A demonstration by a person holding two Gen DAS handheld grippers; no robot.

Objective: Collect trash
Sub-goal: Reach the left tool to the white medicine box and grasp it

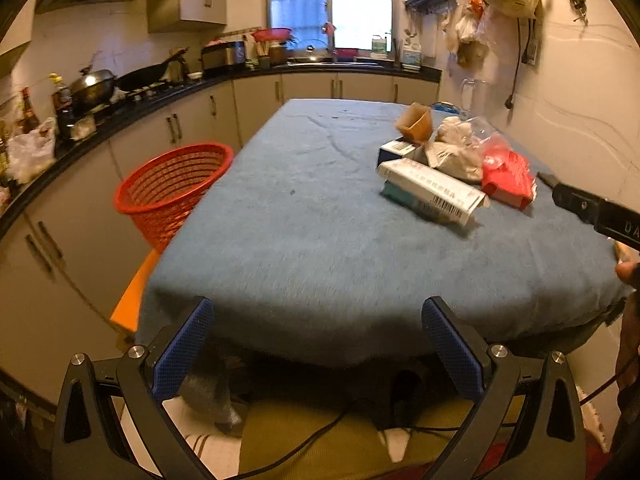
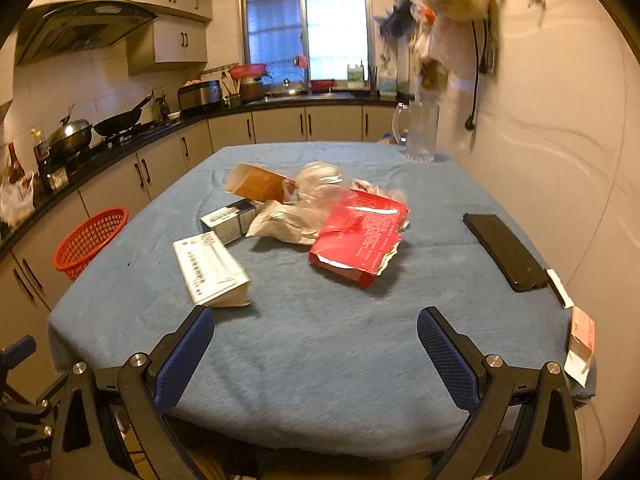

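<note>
A heap of trash lies on the blue tablecloth: a white carton, a torn red box, a small dark-and-white box, a brown paper cup, a crumpled grey wrapper and clear plastic. A red mesh basket stands left of the table. My left gripper is open at the table's near edge, empty. My right gripper is open over the near cloth, short of the trash.
A black phone lies on the table's right side, with a torn card scrap at the corner and a clear glass jug at the far end. Kitchen counters with a wok run along the left; a wall is close on the right.
</note>
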